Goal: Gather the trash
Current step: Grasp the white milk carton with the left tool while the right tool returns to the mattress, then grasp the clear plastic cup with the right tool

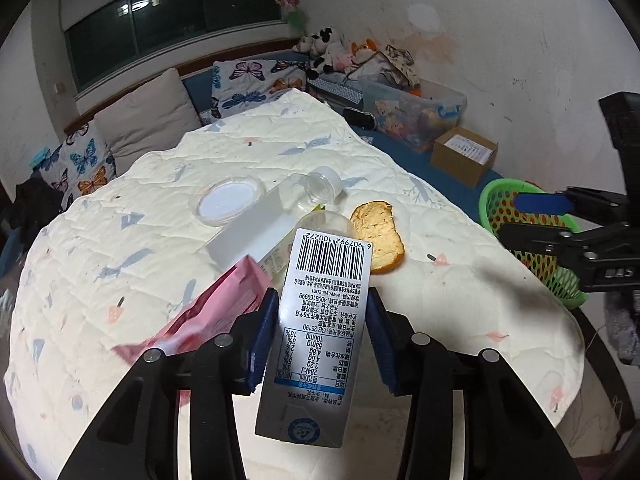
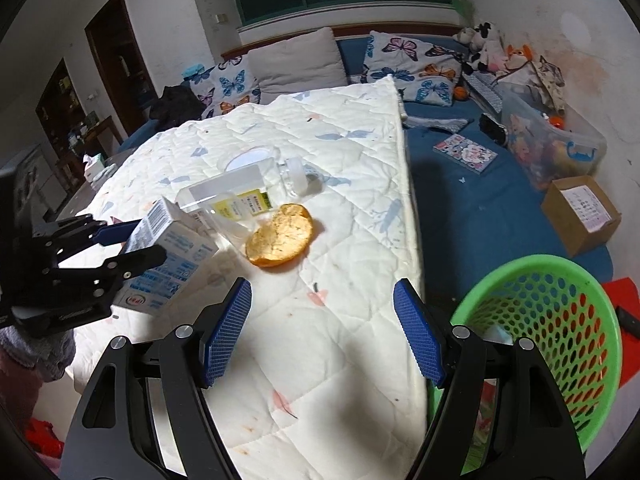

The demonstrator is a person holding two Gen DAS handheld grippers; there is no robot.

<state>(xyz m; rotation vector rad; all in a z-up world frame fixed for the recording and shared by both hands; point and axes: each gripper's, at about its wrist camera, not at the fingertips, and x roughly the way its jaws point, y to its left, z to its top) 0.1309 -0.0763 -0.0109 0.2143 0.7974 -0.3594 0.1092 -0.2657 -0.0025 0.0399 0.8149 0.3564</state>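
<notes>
My left gripper [image 1: 322, 316] is shut on a white and blue milk carton [image 1: 320, 320] and holds it above the quilted table; the right wrist view shows the carton [image 2: 168, 264] lifted in the left gripper [image 2: 132, 240]. My right gripper [image 2: 322, 332] is open and empty over the table's near edge, beside the green basket [image 2: 560, 344]. A slice of toast [image 2: 280, 240], a clear plastic bottle [image 2: 240, 196] on its side and a pink wrapper [image 1: 216, 312] lie on the table. The basket also shows in the left wrist view [image 1: 536, 232].
A clear round lid [image 1: 230, 200] lies behind the bottle. A cardboard box [image 2: 580, 212], a clear storage bin [image 2: 552, 148], a book [image 2: 466, 154] and cushions [image 2: 296, 60] lie on the blue surface beyond the table's right edge.
</notes>
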